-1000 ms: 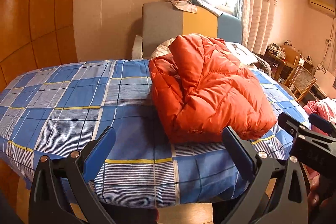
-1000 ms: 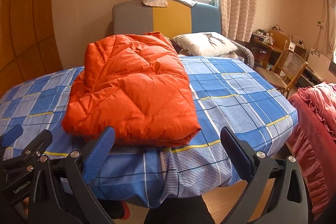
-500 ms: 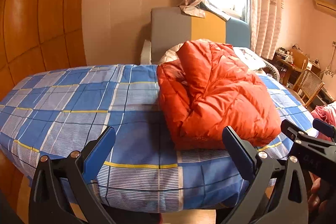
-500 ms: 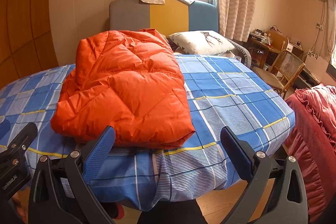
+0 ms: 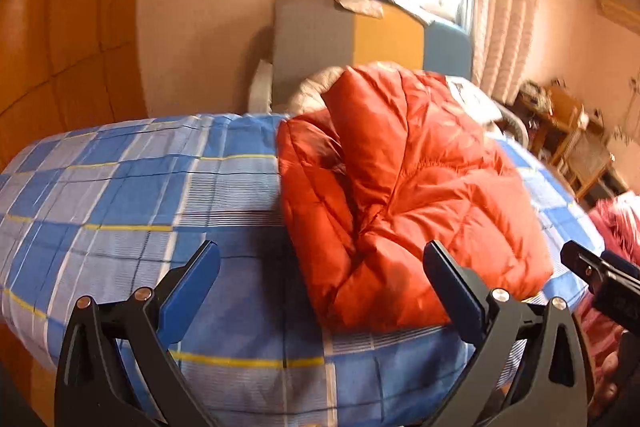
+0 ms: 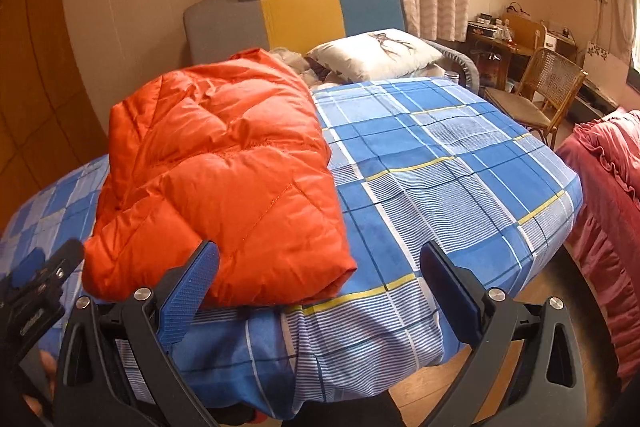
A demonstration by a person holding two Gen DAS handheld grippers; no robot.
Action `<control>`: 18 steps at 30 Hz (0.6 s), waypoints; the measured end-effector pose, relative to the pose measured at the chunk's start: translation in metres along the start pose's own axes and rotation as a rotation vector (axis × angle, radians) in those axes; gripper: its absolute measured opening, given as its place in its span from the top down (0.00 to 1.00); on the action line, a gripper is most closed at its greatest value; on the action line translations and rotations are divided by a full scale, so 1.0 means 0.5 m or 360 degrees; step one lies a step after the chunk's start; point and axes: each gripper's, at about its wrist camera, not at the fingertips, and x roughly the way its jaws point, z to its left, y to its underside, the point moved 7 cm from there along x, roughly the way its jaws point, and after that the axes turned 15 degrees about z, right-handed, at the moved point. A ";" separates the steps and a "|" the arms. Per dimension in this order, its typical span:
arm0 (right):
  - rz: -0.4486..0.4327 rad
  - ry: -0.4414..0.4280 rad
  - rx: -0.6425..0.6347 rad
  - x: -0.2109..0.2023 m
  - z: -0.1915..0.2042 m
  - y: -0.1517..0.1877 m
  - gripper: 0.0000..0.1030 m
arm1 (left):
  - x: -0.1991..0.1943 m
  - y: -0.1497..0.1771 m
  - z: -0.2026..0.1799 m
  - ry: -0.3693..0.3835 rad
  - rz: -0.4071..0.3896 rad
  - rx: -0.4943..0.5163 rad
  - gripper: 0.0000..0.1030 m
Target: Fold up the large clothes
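An orange puffer jacket lies folded into a thick bundle on the blue plaid bed cover. It also shows in the right wrist view, near the bed's front edge. My left gripper is open and empty, held at the bed's front edge, its right finger in front of the jacket's near corner. My right gripper is open and empty, just in front of the jacket's near right corner. Each gripper shows at the edge of the other's view.
The plaid cover stretches right of the jacket. A pillow and a grey, yellow and blue headboard stand behind. A wicker chair and desk are at the far right. A red ruffled bedspread is on the right.
Both grippers have drifted a little and tilted, the left view shifting leftward and closer to the bed. The jacket has not moved. Both grippers stay open.
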 end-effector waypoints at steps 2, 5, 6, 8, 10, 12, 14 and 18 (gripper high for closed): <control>0.0037 0.0008 -0.0042 0.023 0.015 0.002 0.03 | 0.033 -0.002 0.002 -0.0050 0.0037 0.0025 0.02; 0.0138 0.0022 -0.0138 0.075 0.050 0.014 0.03 | 0.076 0.004 0.007 -0.0055 0.0105 0.0035 0.02; 0.0163 0.0004 -0.0160 0.084 0.059 0.017 0.03 | 0.079 0.006 0.010 -0.0053 0.0106 0.0029 0.02; 0.0159 0.0015 -0.0180 0.082 0.071 0.021 0.03 | 0.066 0.009 0.017 -0.0024 0.0083 -0.0004 0.02; 0.0122 -0.0002 -0.0177 0.057 0.079 0.021 0.03 | 0.039 0.009 0.023 -0.0009 0.0028 -0.0040 0.02; 0.0096 -0.0026 -0.0189 0.033 0.089 0.023 0.03 | 0.011 0.011 0.029 0.0025 -0.0006 -0.0081 0.02; 0.0053 -0.0035 -0.0210 0.006 0.100 0.027 0.03 | -0.022 0.015 0.034 0.0049 -0.0052 -0.0121 0.02; -0.0032 -0.0016 -0.0253 -0.041 0.118 0.041 0.03 | -0.067 0.035 0.040 0.0003 -0.0111 -0.0126 0.02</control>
